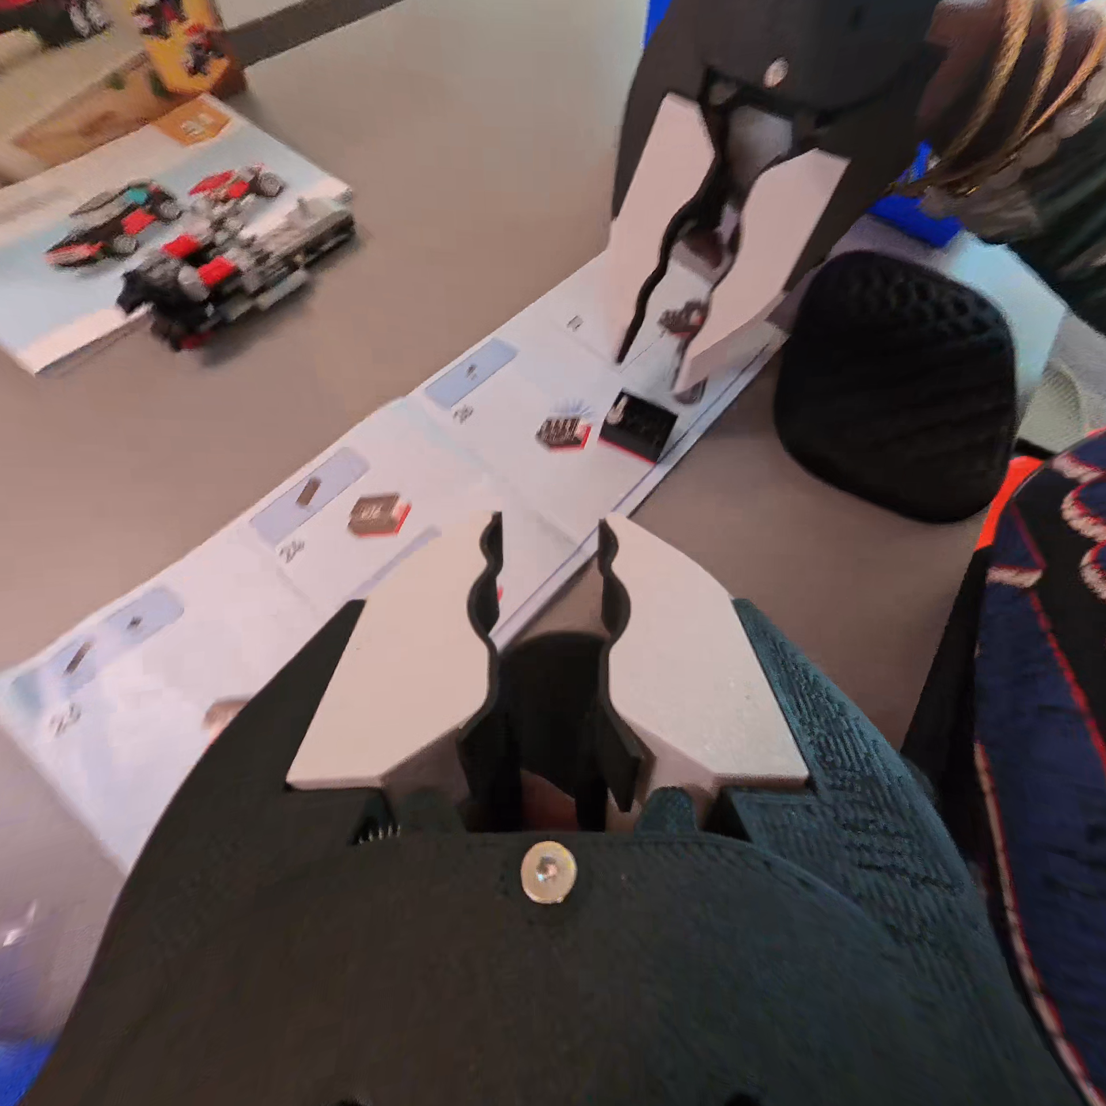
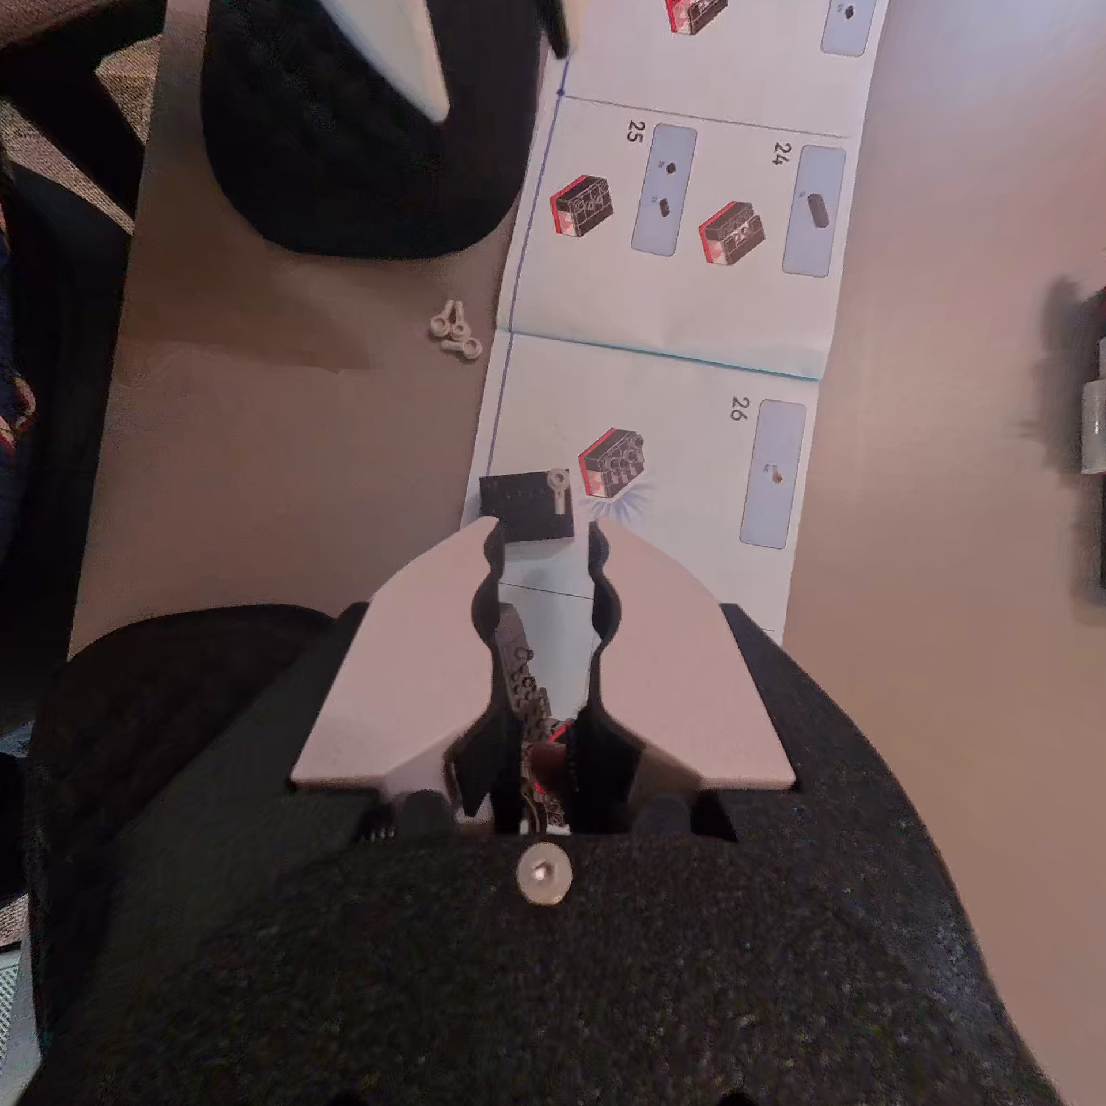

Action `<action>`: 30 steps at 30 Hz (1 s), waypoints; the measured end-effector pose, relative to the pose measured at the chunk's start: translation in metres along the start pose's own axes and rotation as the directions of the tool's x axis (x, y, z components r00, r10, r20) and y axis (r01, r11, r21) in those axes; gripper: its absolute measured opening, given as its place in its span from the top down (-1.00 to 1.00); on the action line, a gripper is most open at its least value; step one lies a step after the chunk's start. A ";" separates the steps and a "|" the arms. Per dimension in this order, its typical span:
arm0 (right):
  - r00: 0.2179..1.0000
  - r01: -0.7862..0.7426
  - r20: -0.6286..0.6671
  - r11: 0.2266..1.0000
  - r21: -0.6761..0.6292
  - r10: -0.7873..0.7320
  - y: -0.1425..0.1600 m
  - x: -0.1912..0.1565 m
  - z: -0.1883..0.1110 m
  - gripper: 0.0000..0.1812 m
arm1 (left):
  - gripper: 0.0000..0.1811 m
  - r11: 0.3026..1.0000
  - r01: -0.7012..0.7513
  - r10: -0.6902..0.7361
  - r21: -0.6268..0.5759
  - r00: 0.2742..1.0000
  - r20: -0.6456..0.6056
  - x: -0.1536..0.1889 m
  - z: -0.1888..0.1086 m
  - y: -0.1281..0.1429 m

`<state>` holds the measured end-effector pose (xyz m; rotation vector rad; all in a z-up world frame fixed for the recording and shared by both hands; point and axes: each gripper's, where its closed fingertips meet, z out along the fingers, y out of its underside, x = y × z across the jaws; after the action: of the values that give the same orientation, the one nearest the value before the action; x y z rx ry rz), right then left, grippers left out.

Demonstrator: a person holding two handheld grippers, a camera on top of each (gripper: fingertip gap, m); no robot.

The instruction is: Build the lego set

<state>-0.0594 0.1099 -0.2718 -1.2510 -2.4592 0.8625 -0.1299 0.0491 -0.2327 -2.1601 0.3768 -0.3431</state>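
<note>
A small black lego block point(image 2: 520, 509) with a light grey pin piece on top lies on the open instruction booklet point(image 2: 658, 311). My right gripper point(image 2: 544, 529) is open and empty, its tips just short of the block. In the left wrist view the right gripper point(image 1: 658, 371) points down at the booklet point(image 1: 419, 479), just behind the block point(image 1: 637, 425), which has a red underside. My left gripper point(image 1: 549, 526) is open and empty, above the booklet's near edge. Three loose grey pin pieces point(image 2: 456, 332) lie on the table left of the booklet.
A partly built black, grey and red lego car point(image 1: 239, 269) sits on a second booklet point(image 1: 72, 311) at the far left, with the lego box point(image 1: 179, 48) behind. A black mesh rounded object point(image 1: 898, 383) stands at the table edge, also in the right wrist view point(image 2: 359, 149). Left tips to right tips: about 11 cm.
</note>
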 end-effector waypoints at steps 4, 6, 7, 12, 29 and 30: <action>0.999 0.037 0.027 0.994 0.106 -0.040 -0.025 -0.025 0.013 0.73 | 0.66 0.997 0.000 0.003 -0.072 0.999 0.046 -0.004 -0.009 0.026; 0.999 0.048 0.015 0.990 0.130 -0.050 -0.037 -0.034 0.024 0.81 | 0.66 0.998 0.013 -0.011 -0.062 0.999 0.035 0.001 -0.008 0.030; 0.998 0.056 0.010 0.990 0.130 -0.058 -0.041 -0.036 0.031 0.83 | 0.66 0.998 0.019 -0.018 -0.055 1.000 0.025 0.004 -0.007 0.032; 0.991 0.133 0.003 0.990 0.045 -0.133 -0.038 -0.030 0.048 0.86 | 0.66 0.998 0.026 -0.027 -0.049 0.999 -0.034 0.018 0.002 0.039; 0.997 -0.053 0.069 0.962 0.269 0.035 0.000 0.006 0.015 0.82 | 0.49 0.998 0.015 -0.029 -0.066 0.976 -0.217 0.046 0.083 -0.008; 0.995 -0.061 0.089 0.964 0.258 0.040 0.001 0.006 0.016 0.83 | 0.46 0.996 -0.014 -0.005 -0.090 0.976 -0.216 0.046 0.086 -0.005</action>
<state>-0.0699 0.1088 -0.2850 -1.2092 -2.2885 1.2293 -0.0552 0.0968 -0.2724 -2.2168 0.5286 -0.5707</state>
